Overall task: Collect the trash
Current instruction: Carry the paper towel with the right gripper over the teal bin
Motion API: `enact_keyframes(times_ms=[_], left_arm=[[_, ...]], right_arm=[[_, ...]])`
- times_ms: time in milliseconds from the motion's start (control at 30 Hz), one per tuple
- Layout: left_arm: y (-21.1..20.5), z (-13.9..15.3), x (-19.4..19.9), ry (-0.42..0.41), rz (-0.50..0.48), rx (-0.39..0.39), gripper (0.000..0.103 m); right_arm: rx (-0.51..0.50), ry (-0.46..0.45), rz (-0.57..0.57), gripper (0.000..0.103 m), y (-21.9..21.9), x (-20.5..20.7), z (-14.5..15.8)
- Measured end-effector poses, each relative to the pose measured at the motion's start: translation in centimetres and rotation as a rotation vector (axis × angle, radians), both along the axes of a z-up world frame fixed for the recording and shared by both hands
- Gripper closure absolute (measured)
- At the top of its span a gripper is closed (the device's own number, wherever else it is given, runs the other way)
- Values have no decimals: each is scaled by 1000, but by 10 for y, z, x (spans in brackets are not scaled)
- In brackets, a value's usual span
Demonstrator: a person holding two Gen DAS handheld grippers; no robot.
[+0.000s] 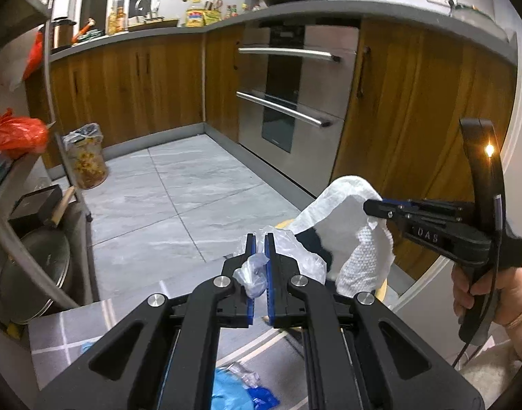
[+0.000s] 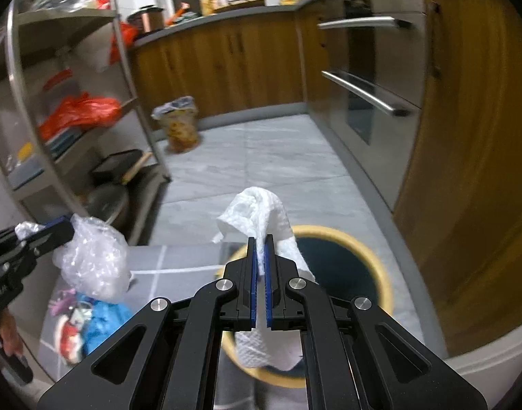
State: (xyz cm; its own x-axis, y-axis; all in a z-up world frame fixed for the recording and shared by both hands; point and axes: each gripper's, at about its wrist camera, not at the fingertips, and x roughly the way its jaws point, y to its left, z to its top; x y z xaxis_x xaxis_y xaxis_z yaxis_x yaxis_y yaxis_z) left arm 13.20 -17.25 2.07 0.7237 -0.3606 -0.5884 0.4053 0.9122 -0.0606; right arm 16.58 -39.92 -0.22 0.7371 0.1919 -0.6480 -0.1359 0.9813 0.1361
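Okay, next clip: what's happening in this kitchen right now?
A person is collecting trash with a handheld gripper in each hand. The left gripper has its jaws shut on a crumpled clear plastic bag. The right gripper is clamped on a white paper towel, which hangs over a round bin with a yellow rim on the grey tiled floor. Neither piece has been dropped in yet.

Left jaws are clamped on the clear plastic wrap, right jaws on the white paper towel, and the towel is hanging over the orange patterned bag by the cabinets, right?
Not quite. In the right wrist view the paper towel hangs over the yellow-rimmed bin, not that bag. The rest holds.
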Motion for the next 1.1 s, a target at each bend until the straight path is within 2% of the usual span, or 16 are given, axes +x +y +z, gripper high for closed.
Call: enact_keyframes(times_ms=[267,500,900,1100], left_arm=[[-50,-34,16,37,-70,27,98],[-76,-61,28,83,-90,63,98],[-107,-107,47,155,-114,147,98],[-113,-114,48,161,-111,154,98]], right_arm=[[-27,79,-38,98,-25,18,-33],[-27,145,-82,98,-41,29,-57],[-68,228,-109,98,-56,38,-87],[-73,227,-116,98,-61,39,-90]])
